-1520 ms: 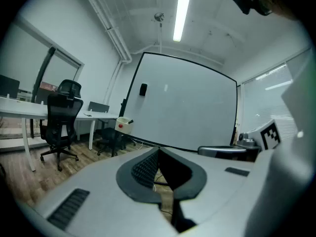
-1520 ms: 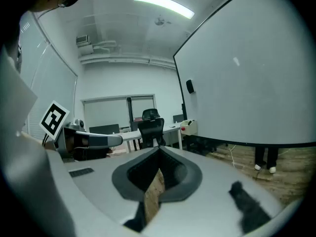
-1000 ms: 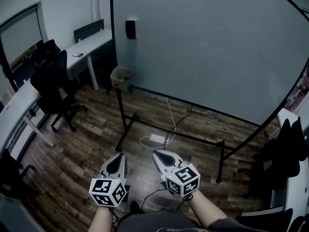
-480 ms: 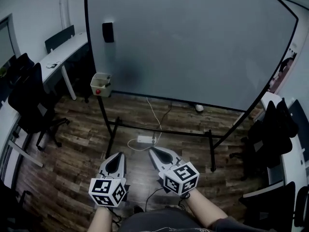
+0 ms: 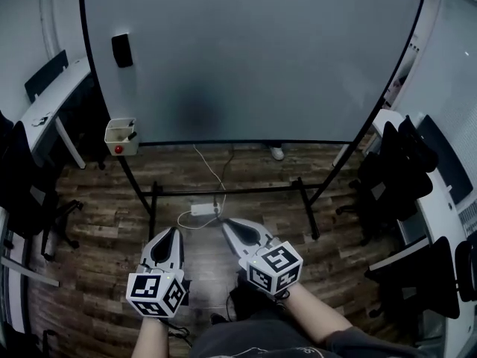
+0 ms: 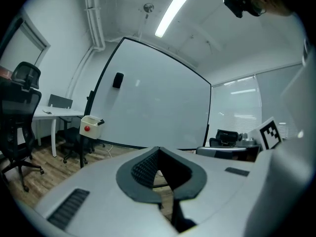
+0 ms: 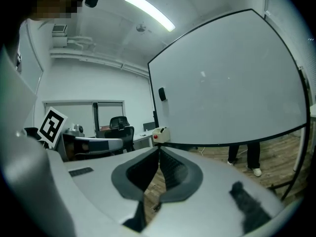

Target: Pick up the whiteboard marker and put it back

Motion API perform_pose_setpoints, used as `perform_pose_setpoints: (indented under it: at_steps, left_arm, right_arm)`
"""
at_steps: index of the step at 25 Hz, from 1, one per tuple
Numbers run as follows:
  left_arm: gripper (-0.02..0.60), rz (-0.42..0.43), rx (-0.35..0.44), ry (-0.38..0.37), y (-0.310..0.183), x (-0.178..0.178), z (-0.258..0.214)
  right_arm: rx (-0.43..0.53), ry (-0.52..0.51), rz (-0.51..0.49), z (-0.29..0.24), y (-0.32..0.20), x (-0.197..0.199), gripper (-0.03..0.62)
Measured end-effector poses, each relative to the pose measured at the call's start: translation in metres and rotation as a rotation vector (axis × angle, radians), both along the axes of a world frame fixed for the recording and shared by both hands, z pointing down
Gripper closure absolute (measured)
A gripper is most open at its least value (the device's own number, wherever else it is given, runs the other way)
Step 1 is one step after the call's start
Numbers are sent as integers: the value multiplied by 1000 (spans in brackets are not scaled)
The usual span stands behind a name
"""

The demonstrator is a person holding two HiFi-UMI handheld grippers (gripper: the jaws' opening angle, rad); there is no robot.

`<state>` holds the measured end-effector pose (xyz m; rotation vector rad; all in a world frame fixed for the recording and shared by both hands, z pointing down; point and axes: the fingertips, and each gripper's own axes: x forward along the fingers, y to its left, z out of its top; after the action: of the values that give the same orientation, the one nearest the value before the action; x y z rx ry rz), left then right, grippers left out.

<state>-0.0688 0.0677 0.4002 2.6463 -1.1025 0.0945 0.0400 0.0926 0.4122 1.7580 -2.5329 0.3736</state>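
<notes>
A big whiteboard (image 5: 246, 58) stands on a black floor frame ahead of me. At its lower left corner hangs a small cream box (image 5: 121, 136) with a red dot, and a dark marker (image 5: 132, 135) pokes out of its top. The left gripper view shows the same box (image 6: 89, 126) and marker (image 6: 100, 122) far off. The right gripper view shows the box (image 7: 160, 134) too. My left gripper (image 5: 173, 231) and right gripper (image 5: 227, 223) hover side by side over the floor, well short of the board. Both are shut with nothing in them.
A black eraser (image 5: 121, 50) sticks to the board's upper left. A white power strip (image 5: 202, 209) with cables lies under the stand. Black office chairs stand at the left (image 5: 22, 192) and right (image 5: 399, 170). A person's legs (image 7: 245, 157) show behind the board.
The view has swung so the whiteboard now sits square in the middle and the cream box has slid toward the left. Both grippers stay shut and low in the view.
</notes>
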Motion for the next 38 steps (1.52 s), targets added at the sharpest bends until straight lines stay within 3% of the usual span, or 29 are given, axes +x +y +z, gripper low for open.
perform_pose_setpoints:
  at_steps: [9, 20, 31, 38]
  left_arm:
    - [568, -72, -59, -13, -52, -4, 24]
    - [568, -159, -57, -16, -161, 33, 20]
    - [566, -330, -40, 0, -221, 50, 19]
    - [566, -463, -26, -51, -227, 29, 18]
  right_arm:
    - [-27, -23, -33, 20, -63, 11, 569]
    - [-15, 13, -121, 19, -183, 51, 569]
    - [-6, -15, -286, 25, -261, 67, 569]
    - [-14, -47, -386, 26, -280, 47, 569]
